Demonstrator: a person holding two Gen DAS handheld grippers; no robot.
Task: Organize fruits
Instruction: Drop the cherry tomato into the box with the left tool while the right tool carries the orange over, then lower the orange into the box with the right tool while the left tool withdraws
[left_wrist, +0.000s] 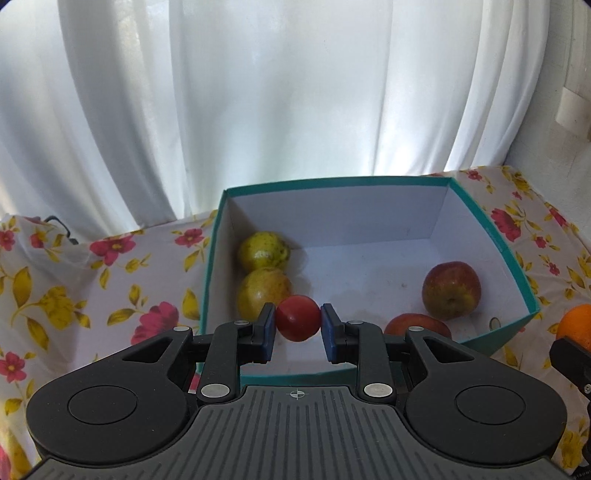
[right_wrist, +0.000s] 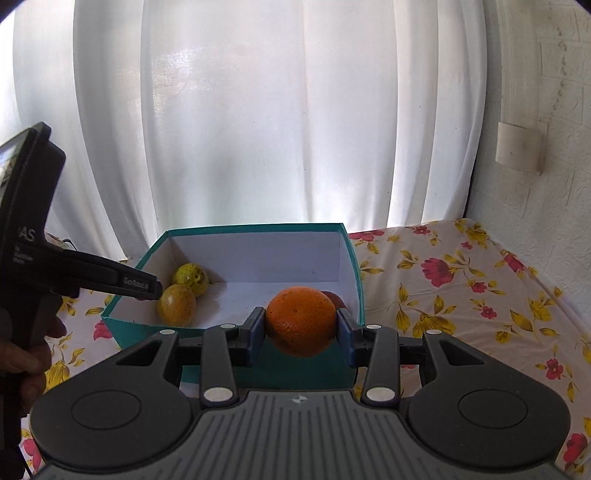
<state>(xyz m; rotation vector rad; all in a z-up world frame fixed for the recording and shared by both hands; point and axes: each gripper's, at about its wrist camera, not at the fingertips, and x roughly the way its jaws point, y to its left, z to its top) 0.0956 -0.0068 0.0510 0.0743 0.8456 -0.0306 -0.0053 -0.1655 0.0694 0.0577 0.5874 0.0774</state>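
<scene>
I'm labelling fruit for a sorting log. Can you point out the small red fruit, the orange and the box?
small red fruit (left_wrist: 297, 322): left wrist view, middle of its front skin.
orange (right_wrist: 301, 320): right wrist view, middle of its peel.
box (left_wrist: 334, 181): left wrist view, teal back rim.

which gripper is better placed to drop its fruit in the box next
Left, probably. The left gripper holds the red fruit already over the box floor. The right gripper holds the orange nearer the box's front wall, apparently not yet inside.
</scene>
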